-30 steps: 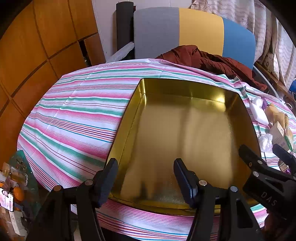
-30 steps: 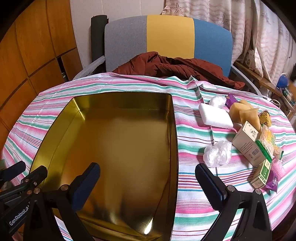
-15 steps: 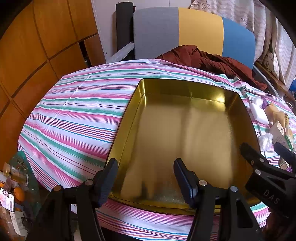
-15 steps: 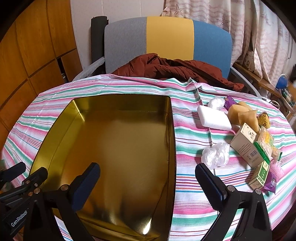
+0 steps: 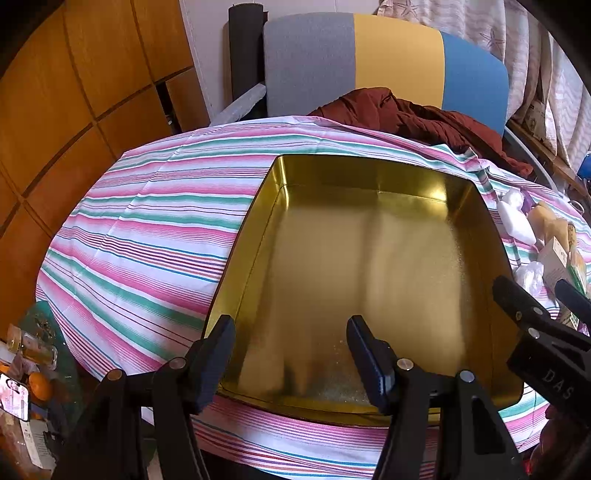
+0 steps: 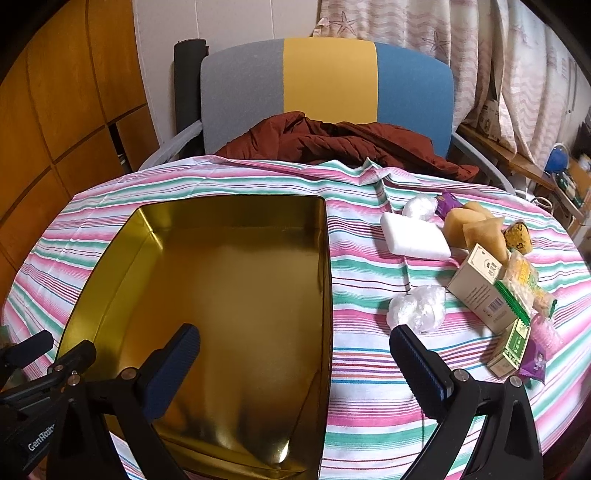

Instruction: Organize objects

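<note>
The cloth (image 6: pixel 362 413) is striped in pink, green, white and thin blue. The tin (image 6: pixel 236 295) is coloured shiny gold inside. The chair back (image 6: pixel 328 81) is banded grey, yellow and blue. A rust-brown jacket (image 6: pixel 332 142) is seen. The pad (image 6: pixel 413 240) is white; the curtains (image 6: pixel 424 29) are patterned with starfish.

In the left wrist view, white letters "DAS" stand on the black body of the right tool (image 5: pixel 546 302) at four o'clock. In the right wrist view, "GenRob", cut off, shows on the left tool (image 6: pixel 48 350) at eight o'clock. Print on the cream box (image 6: pixel 480 291) and green box (image 6: pixel 511 349) at three o'clock is too small to read.
</note>
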Motion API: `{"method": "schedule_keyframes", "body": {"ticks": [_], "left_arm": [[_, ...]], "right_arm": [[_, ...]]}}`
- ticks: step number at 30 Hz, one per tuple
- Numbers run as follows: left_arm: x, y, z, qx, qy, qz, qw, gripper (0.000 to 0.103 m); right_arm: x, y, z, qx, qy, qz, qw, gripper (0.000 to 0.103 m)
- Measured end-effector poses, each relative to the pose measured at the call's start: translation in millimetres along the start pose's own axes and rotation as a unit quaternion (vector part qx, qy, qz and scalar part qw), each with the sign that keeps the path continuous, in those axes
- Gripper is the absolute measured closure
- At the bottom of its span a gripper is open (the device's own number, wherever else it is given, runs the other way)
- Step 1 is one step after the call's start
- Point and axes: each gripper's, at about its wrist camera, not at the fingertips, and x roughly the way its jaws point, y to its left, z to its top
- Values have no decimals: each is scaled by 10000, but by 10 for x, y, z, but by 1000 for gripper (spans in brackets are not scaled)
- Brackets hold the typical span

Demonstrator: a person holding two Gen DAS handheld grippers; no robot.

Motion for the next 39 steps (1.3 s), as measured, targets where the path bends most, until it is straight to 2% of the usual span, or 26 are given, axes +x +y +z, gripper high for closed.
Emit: {"method": "schedule_keyframes", "body": {"ticks": [3,8,11,15,17,19,22,25,27,30,32,36,39], "left_arm": [[-6,-22,-9,28,37,-45,10000,40],[44,-150,-53,155,377,-748,9964,40],[21,-305,-115,380,346,-1046,9932,40],[-106,-579,-166,968,49,-1097,9892,39],[-178,-703,-165,1270,-58,-1242,9841,39],[-217,-813,-160,1429,-11,-1647,9759,39],[-240,-972,-137,1521,168,-2127,9651,39],[-238,-1150,-142,1742,321,-2119,9611,39],[-269,-1270,-157,1949,178,-2108,9577,39],[-352,-1432,-196,2221,-38,-2083,9525,39],[-369,-1564,-200,2463,55,-2187,9442,39],[-347,-1784,-199,2618,391,-2656,9270,39],[-364,-1984,-209,2725,491,-2953,9144,39]], "right_arm": [[-38,-32,-2,37,-108,-20,9999,0],[-224,-225,-1,80,-743,123,9971,0],[-262,-382,-17,-61,-958,158,9953,0],[-218,-805,-119,199,-671,-314,9971,0],[-237,-1105,-219,559,-654,-555,9947,0],[-270,-1437,-331,991,-653,-700,9905,0],[-374,-2005,-542,1747,-731,-1059,9762,0],[-417,-2443,-701,2151,-750,-1349,9643,2],[-384,-2628,-760,2214,-676,-1396,9628,13],[-256,-2785,-821,2197,-413,-1385,9648,26],[-175,-2817,-843,2147,-320,-1349,9668,28],[-59,-2807,-870,2014,-326,-1180,9718,34],[24,-2790,-862,1946,-348,-1169,9733,38]]}}
